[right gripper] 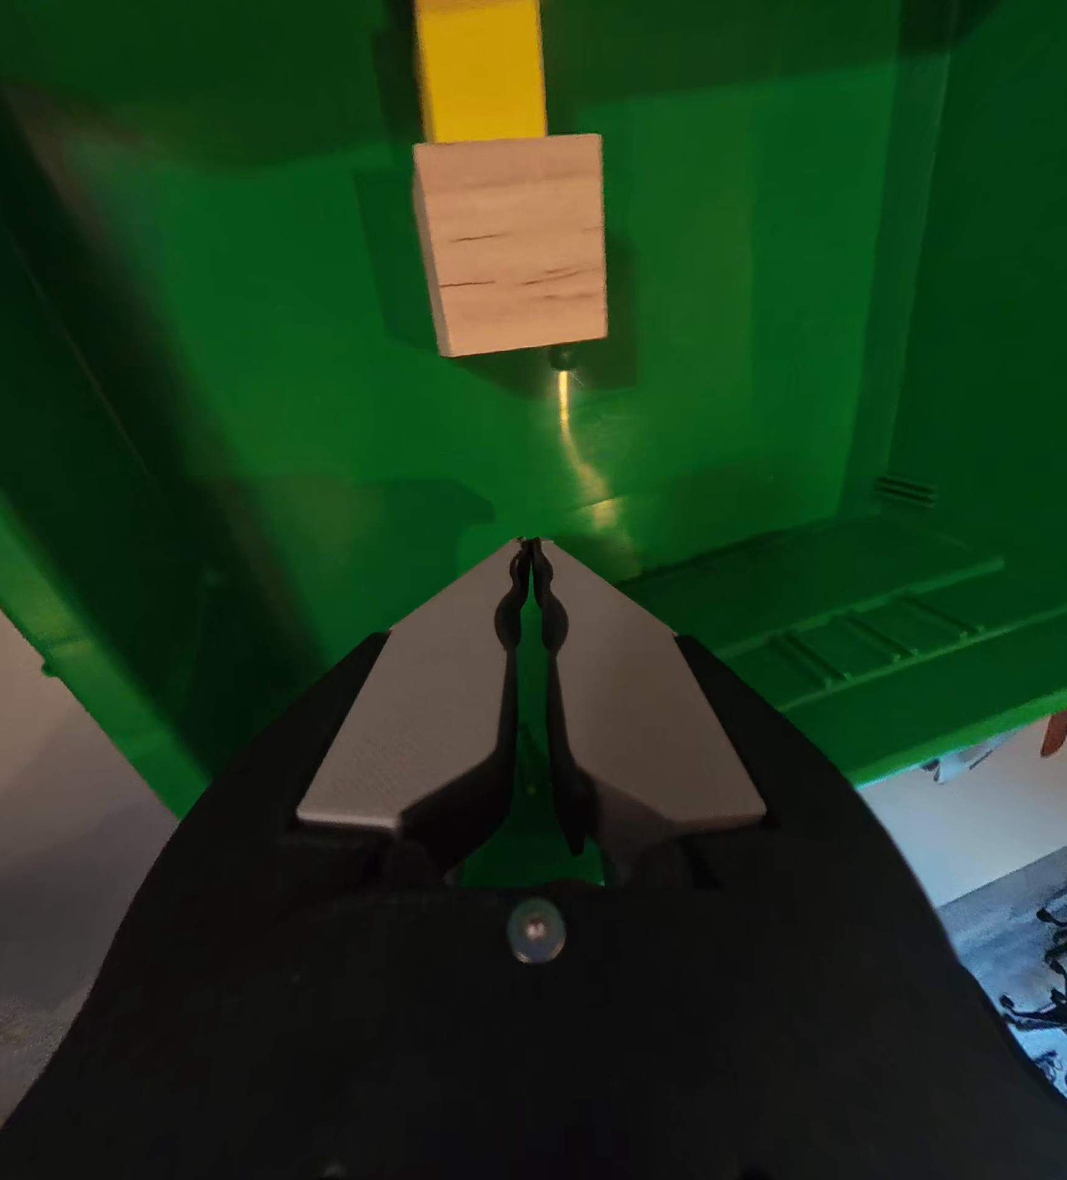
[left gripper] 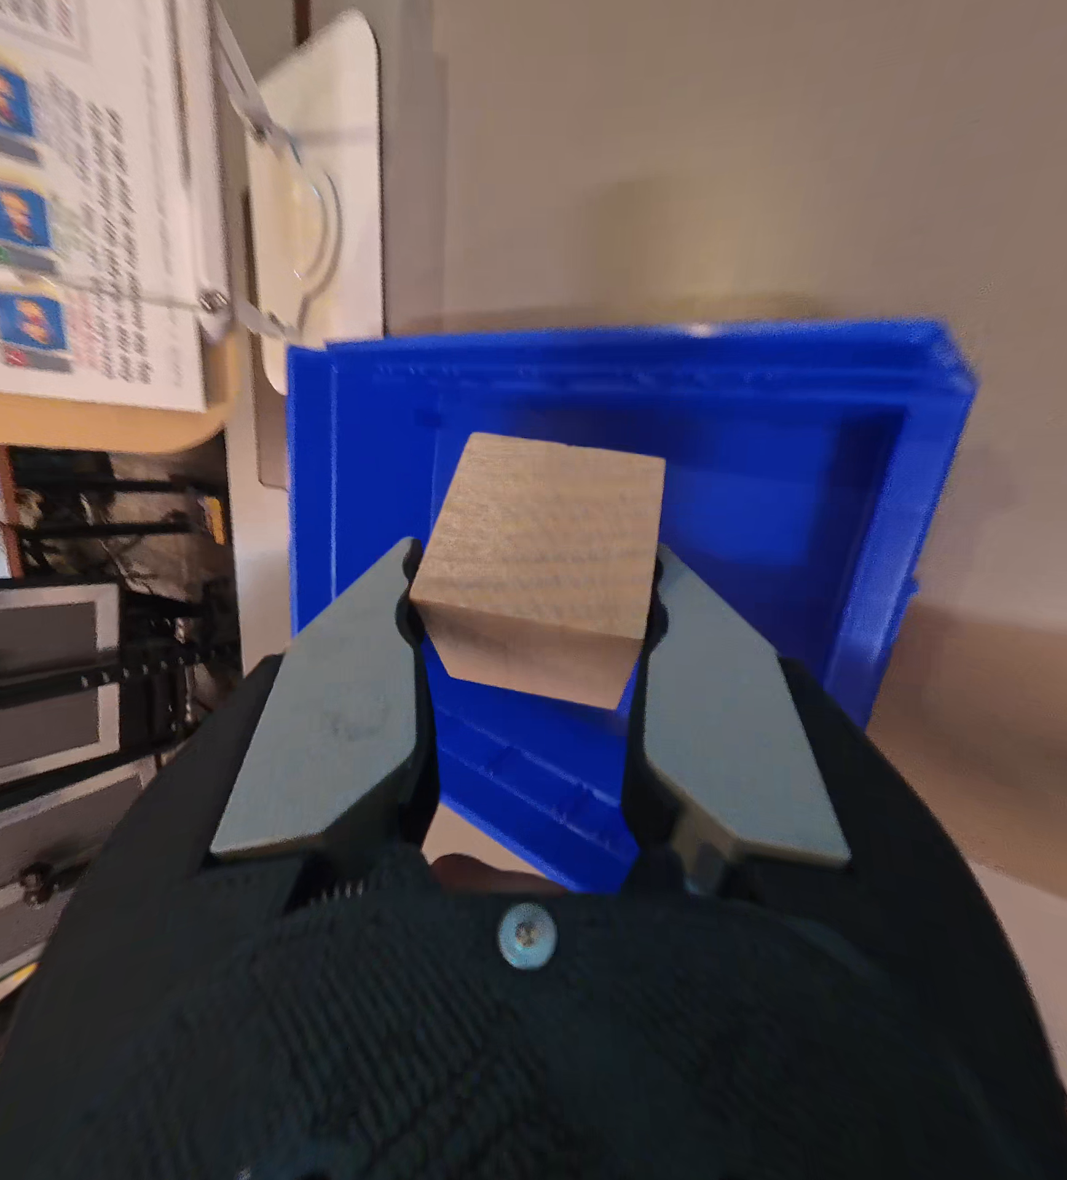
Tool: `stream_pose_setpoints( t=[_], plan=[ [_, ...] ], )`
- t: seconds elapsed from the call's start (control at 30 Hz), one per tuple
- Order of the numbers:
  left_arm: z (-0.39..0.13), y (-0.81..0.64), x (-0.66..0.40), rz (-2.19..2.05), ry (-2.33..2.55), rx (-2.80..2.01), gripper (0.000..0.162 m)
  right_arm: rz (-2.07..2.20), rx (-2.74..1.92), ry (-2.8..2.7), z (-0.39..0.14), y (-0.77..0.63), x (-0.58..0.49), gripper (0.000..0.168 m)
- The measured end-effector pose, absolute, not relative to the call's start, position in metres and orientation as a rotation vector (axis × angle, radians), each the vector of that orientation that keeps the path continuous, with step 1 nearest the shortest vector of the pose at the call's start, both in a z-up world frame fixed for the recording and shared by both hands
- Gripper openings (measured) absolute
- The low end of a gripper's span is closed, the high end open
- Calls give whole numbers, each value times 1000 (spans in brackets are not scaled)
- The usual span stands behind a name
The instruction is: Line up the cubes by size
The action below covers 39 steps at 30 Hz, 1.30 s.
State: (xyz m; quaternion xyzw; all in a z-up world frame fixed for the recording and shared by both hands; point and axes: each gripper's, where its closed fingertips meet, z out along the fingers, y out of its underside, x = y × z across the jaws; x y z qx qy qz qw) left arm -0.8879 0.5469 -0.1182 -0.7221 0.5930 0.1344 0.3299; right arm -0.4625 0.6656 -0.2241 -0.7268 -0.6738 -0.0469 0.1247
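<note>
In the left wrist view my left gripper [left gripper: 534, 594] is shut on a plain wooden cube [left gripper: 537, 562] and holds it above an empty blue bin [left gripper: 869, 511]. In the right wrist view my right gripper [right gripper: 531, 546] is shut and empty, over the floor of a green bin [right gripper: 263, 383]. Ahead of it on the bin floor sits a plain wooden cube [right gripper: 512, 246]. A yellow cube [right gripper: 483, 70] stands directly behind that cube, touching it, and is cut off by the top edge of the view.
The blue bin sits on a pale tabletop [left gripper: 773, 159]. A printed sheet [left gripper: 58, 191] and a white tray with clear eyeglasses [left gripper: 301, 211] lie at the left. Dark shelving [left gripper: 39, 670] is beyond the table edge. The green bin's ribbed rim [right gripper: 869, 638] runs along the right.
</note>
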Motion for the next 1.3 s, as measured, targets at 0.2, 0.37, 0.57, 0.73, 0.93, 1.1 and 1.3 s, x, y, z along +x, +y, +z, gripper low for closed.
stream_pose_setpoints(
  t=[0.2,0.37,0.57,0.73,0.93,1.1,1.3],
  plan=[
    [-63,525,-831,165,1370,-1568,68,-47,-2109,-1844,-203,676,-458,7],
    [-15,493,-771,-52,1230,-1276,68,431,-1691,-1626,-104,633,-536,63],
    [25,457,-702,-353,1118,-1030,68,724,-1122,-1505,-17,515,-622,65],
    [24,453,-669,-296,1127,-966,67,1097,-1224,-1383,-4,462,-655,77],
    [12,461,-651,55,1204,-908,68,1746,-1416,-1202,9,431,-660,85],
    [8,464,-641,197,1218,-889,67,1790,-1456,-1166,2,440,-667,57],
    [-8,481,-647,204,1159,-1060,67,1596,-1479,-1240,-8,464,-657,57]
  ],
)
